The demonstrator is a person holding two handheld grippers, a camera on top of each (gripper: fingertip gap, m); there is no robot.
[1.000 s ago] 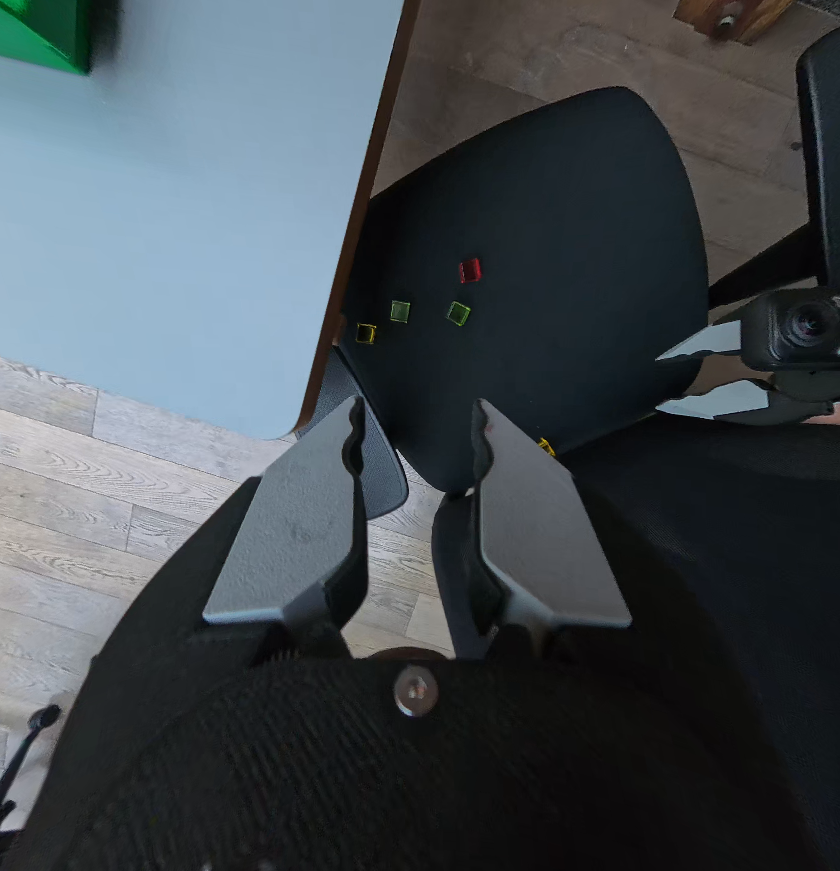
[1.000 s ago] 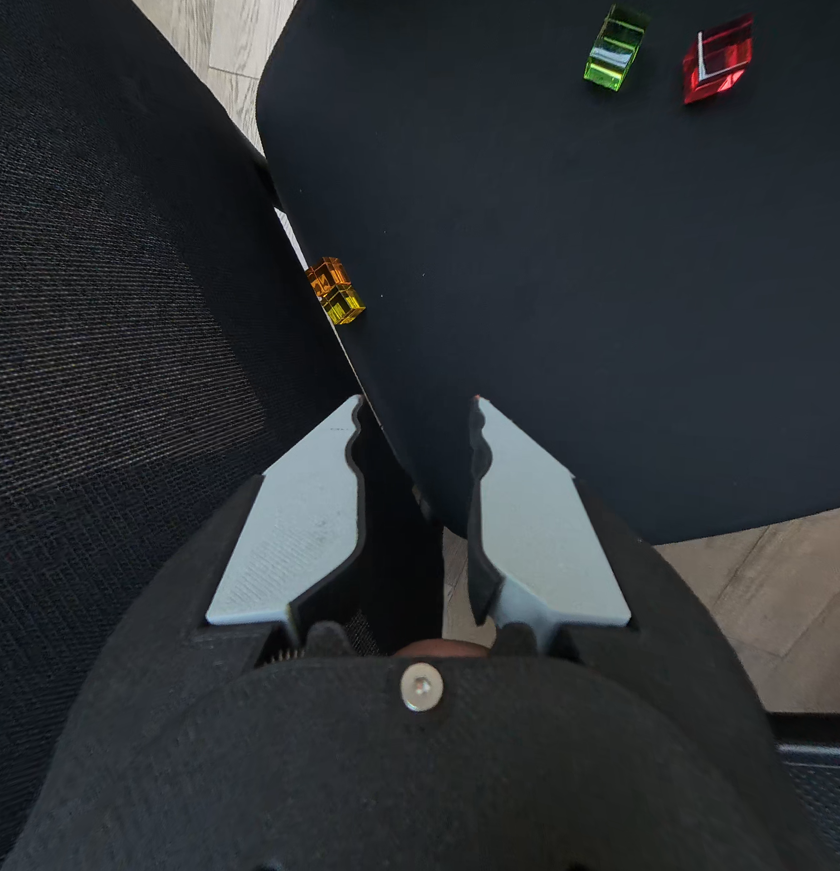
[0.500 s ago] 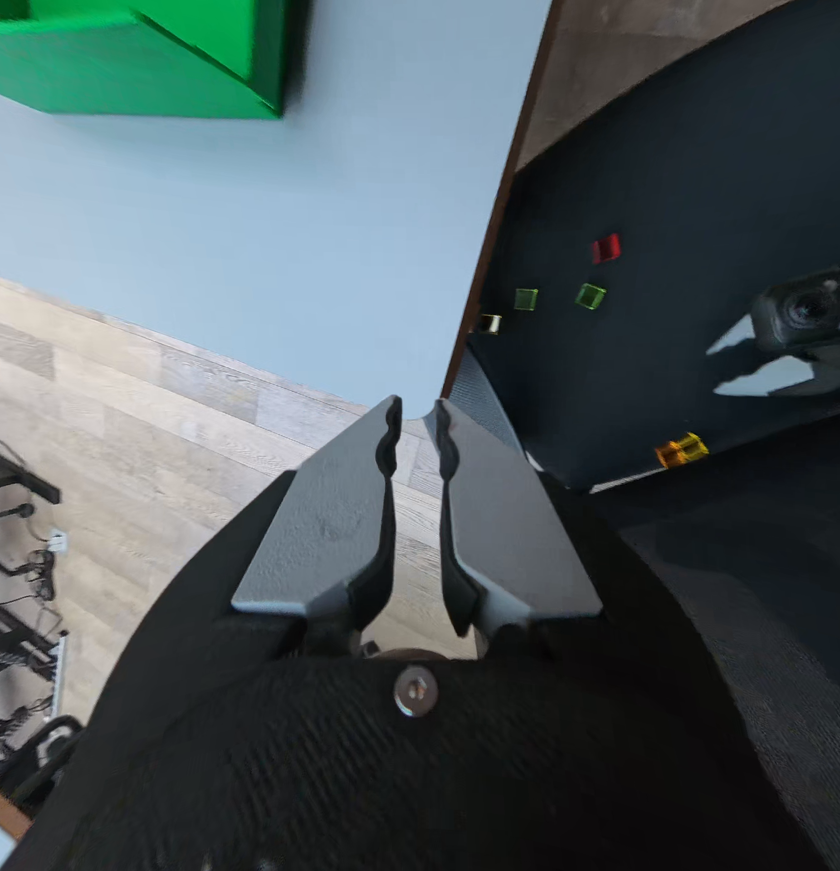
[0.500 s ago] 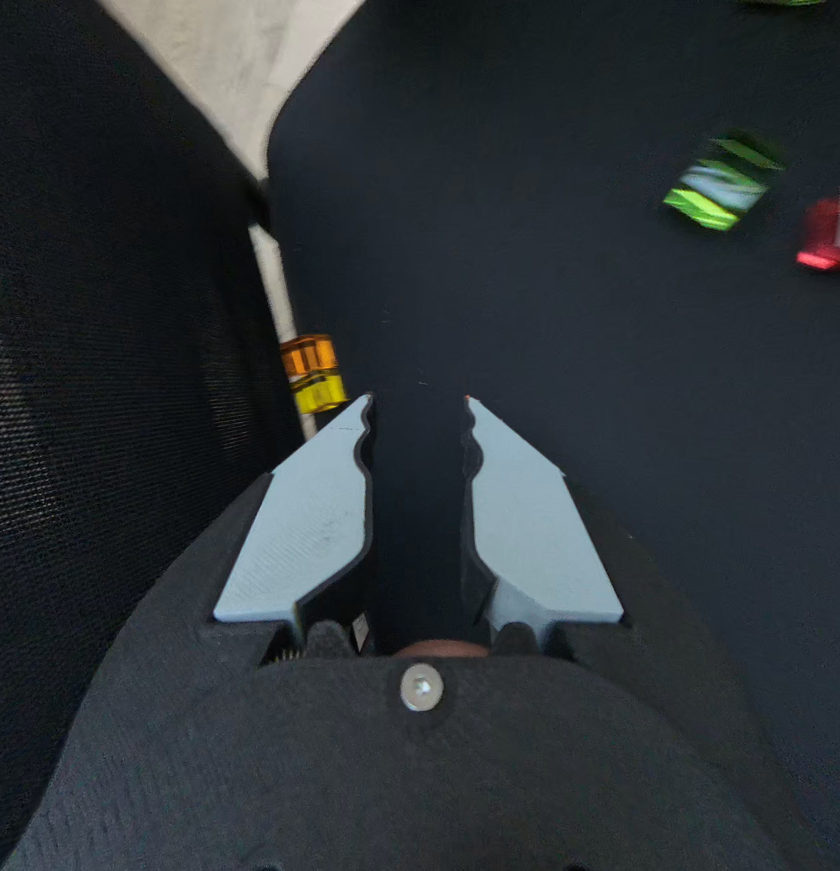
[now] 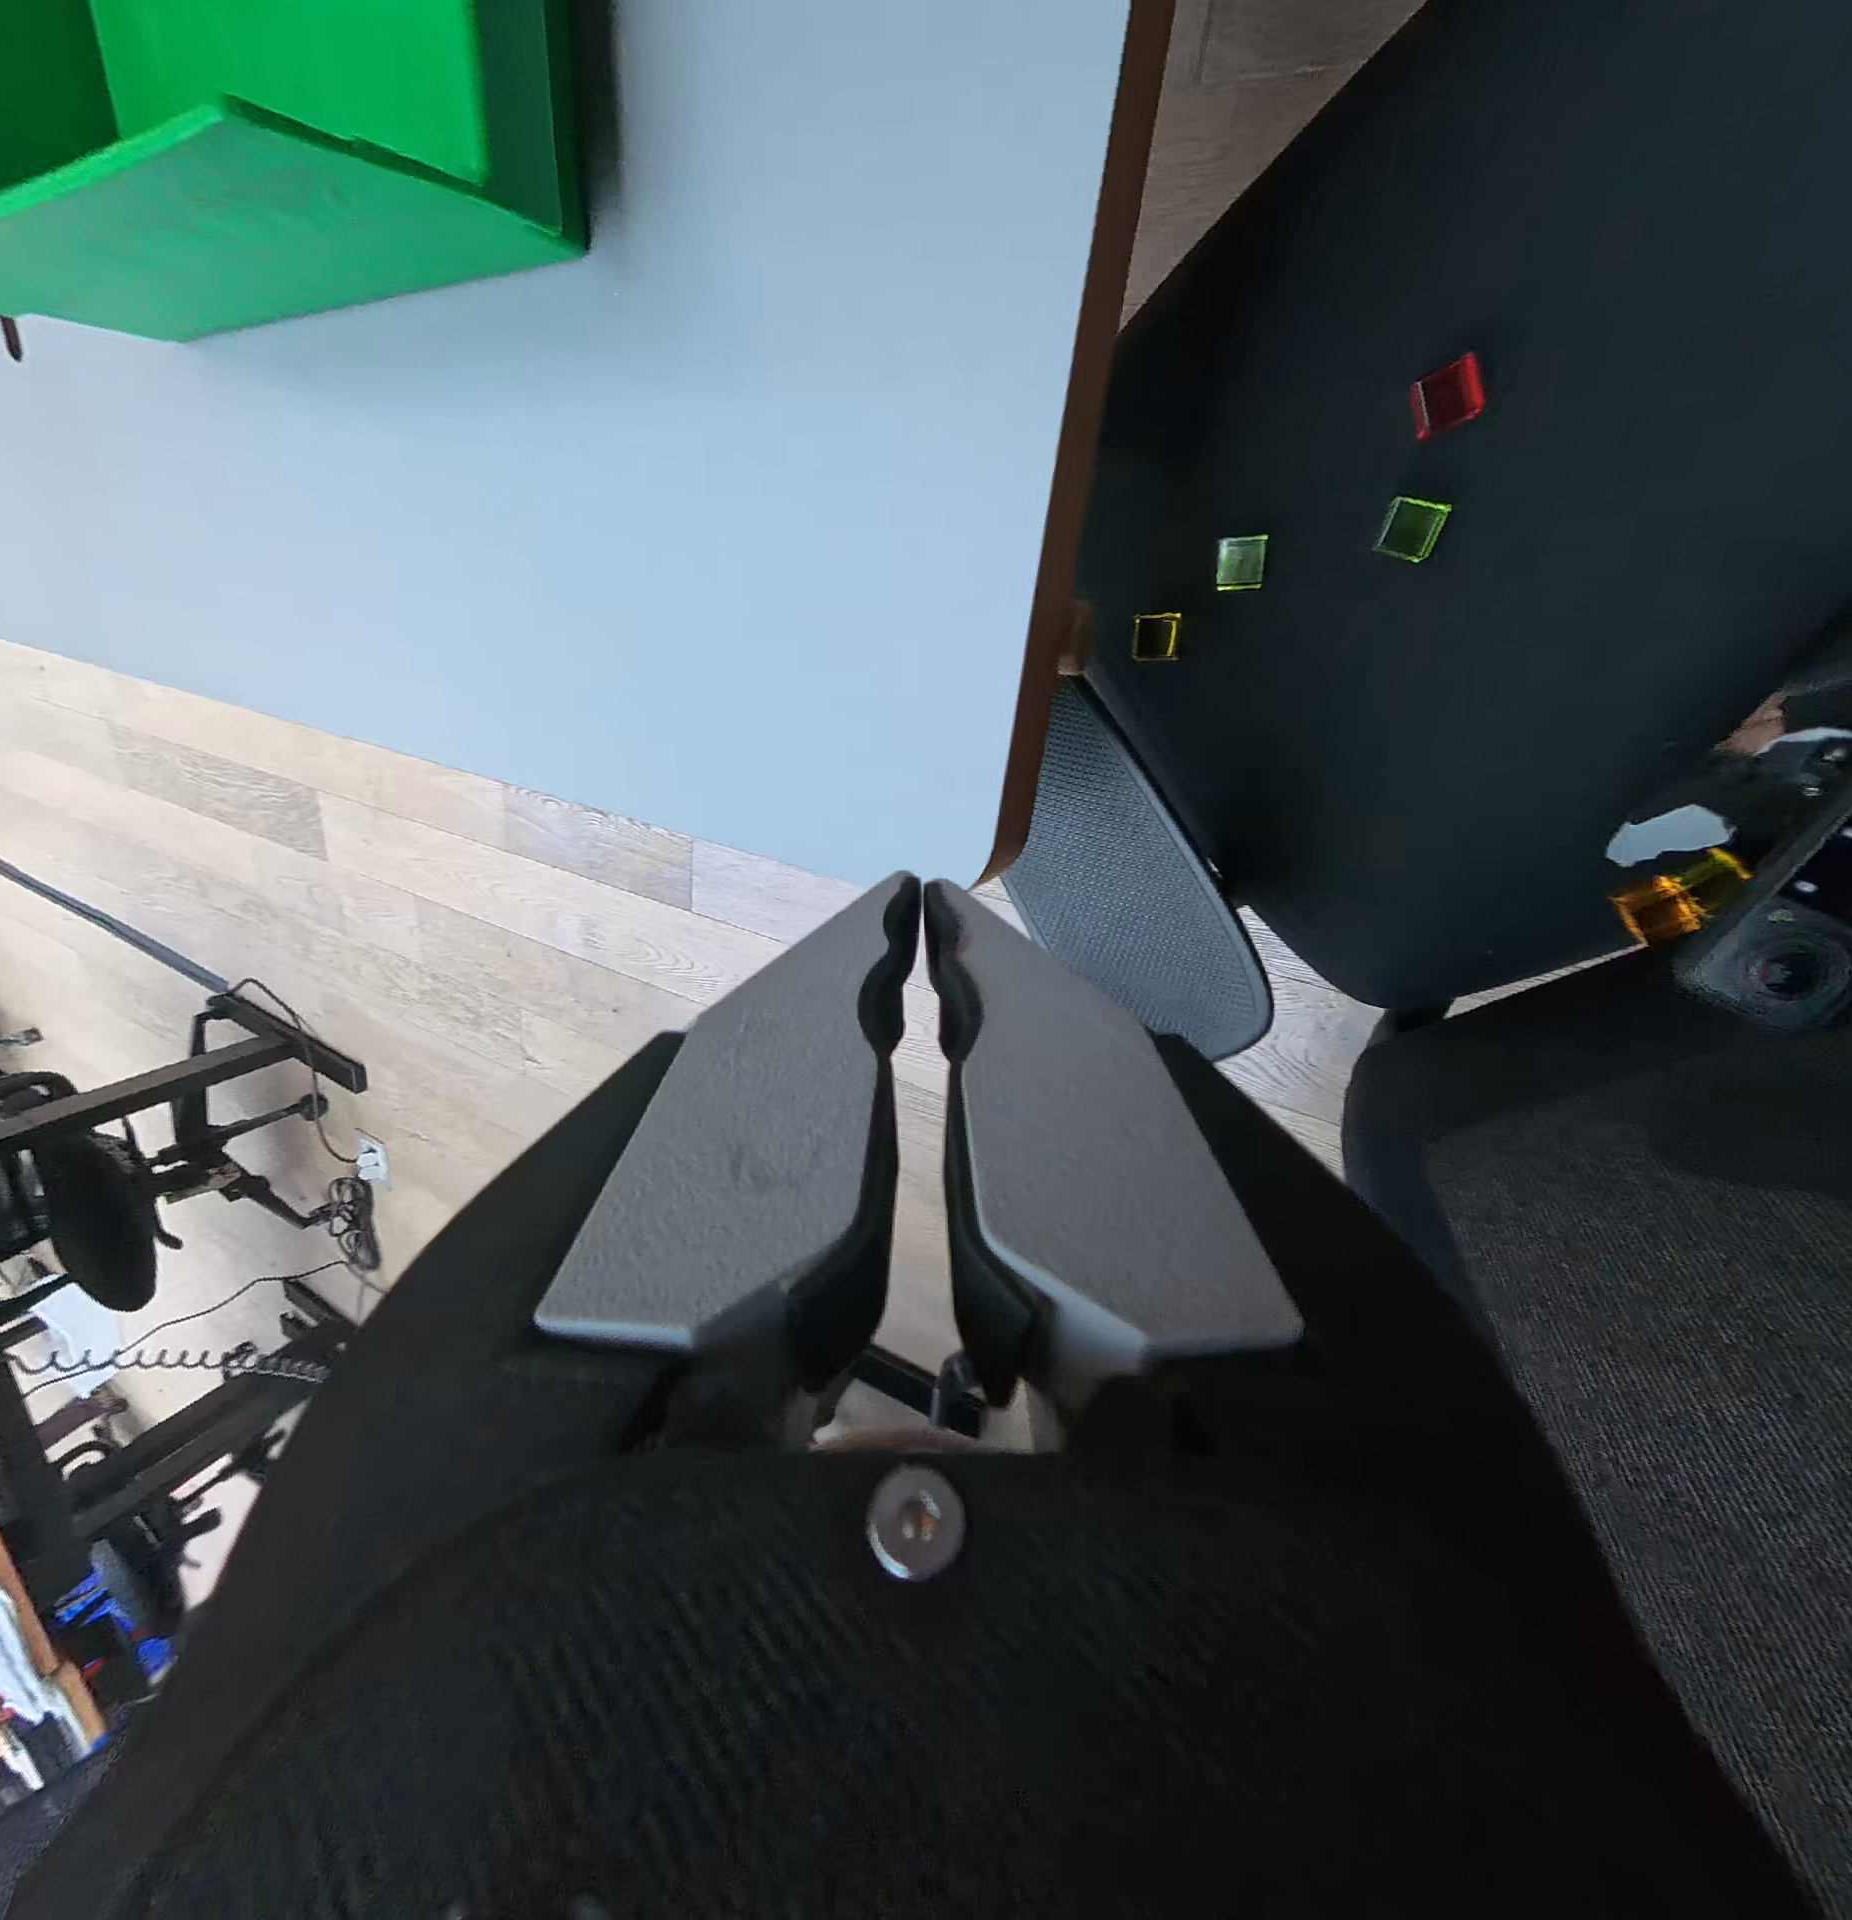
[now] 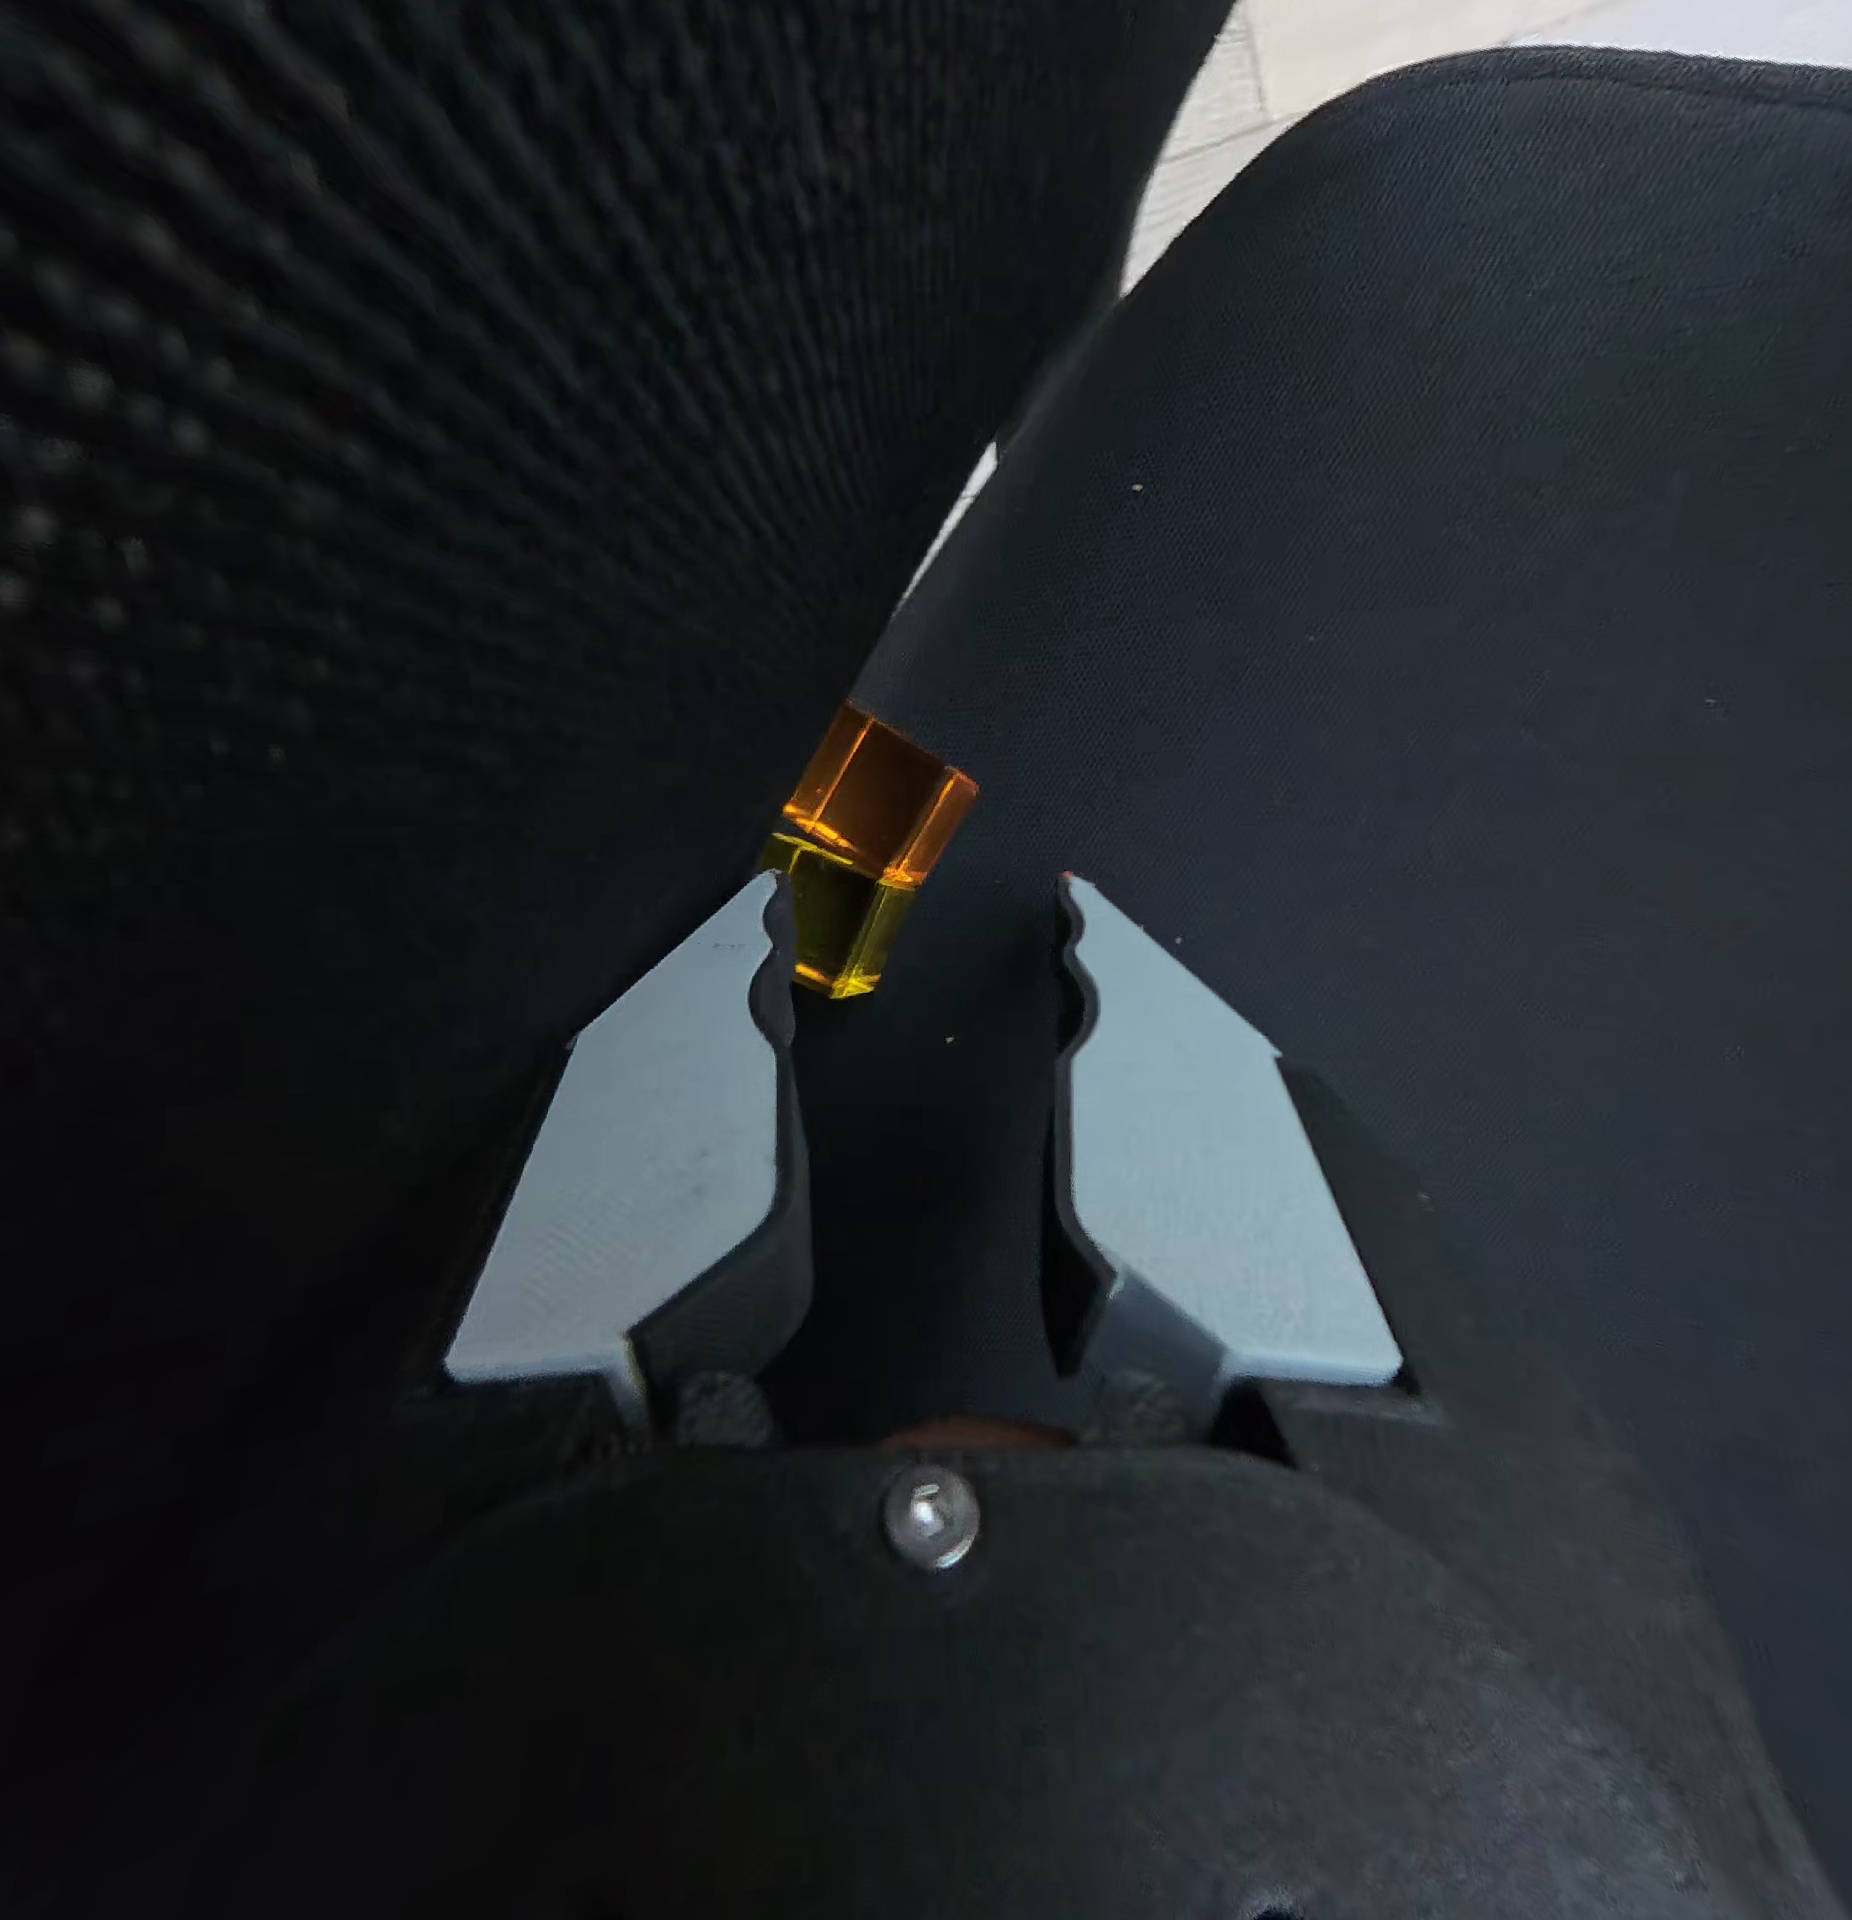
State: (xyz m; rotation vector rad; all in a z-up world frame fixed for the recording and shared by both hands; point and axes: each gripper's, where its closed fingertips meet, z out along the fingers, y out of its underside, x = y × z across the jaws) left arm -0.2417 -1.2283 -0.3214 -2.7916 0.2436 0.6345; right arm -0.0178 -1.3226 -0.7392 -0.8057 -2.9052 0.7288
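Note:
Small clear cubes lie on a black chair seat [image 5: 1524,260]: a red cube [image 5: 1448,395], two green cubes [image 5: 1411,528] [image 5: 1242,563] and a yellow cube [image 5: 1157,635]. At the seat's edge, an orange cube [image 6: 886,805] and a yellow cube [image 6: 844,930] lie side by side against the mesh backrest [image 6: 382,416]. My right gripper [image 6: 917,894] is open, low over the seat, its left fingertip [image 6: 766,904] next to that yellow cube. It also shows in the left wrist view [image 5: 1732,831]. My left gripper [image 5: 922,899] is shut and empty, above the floor beside the chair.
A light blue tabletop [image 5: 589,520] with a brown edge stands left of the chair, with a green box [image 5: 257,177] on it. A grey mesh armrest [image 5: 1130,914] sticks out below the seat. Black stands and cables [image 5: 122,1195] sit on the wood floor at the lower left. Across from one pair of fingers to the other is roughly 50 centimetres. The red cube [image 5: 1448,395] is about 25 centimetres from my right fingertips.
My left gripper closed from open to shut and swung left. My right gripper moved forward and left to the orange and yellow cubes and opened wider.

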